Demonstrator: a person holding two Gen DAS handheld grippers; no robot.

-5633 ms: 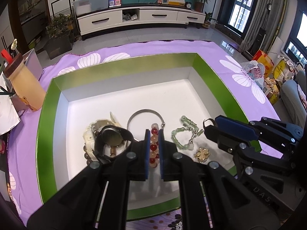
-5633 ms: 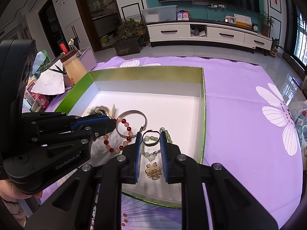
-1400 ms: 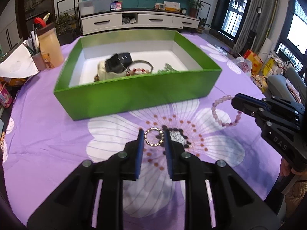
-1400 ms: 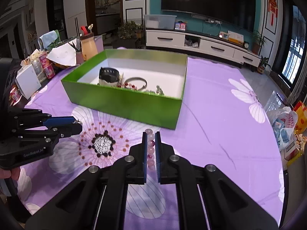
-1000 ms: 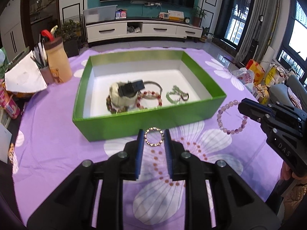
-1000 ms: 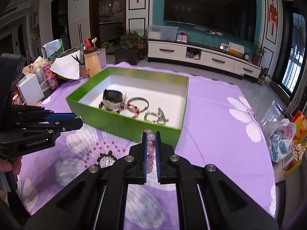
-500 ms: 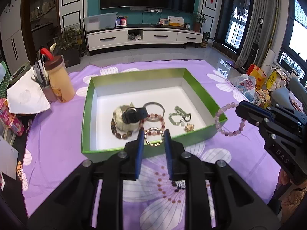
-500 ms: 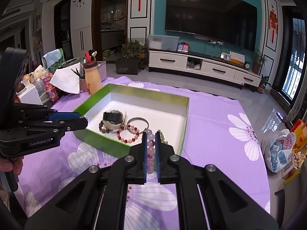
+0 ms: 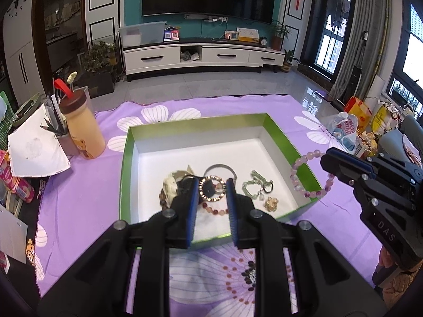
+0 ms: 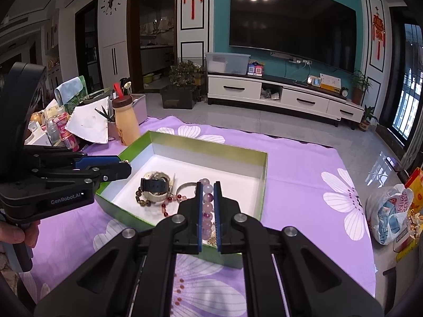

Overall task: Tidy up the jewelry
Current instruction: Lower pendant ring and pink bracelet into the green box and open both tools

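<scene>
A green box with a white inside sits on a purple flowered cloth. It holds a watch on a cream cushion, a red bead bracelet, a silver bangle, a green bead piece and a gold charm. My left gripper is shut on a small beaded ring bracelet, held above the box. My right gripper is shut on a pink bead bracelet, held above the box's near right side.
A tan bottle with a brown lid, a pen cup and papers stand left of the box. A plastic bag lies at the right edge. A TV cabinet stands far behind.
Both grippers have risen and moved forward from the cloth in front of the box to above it, each carrying its bracelet.
</scene>
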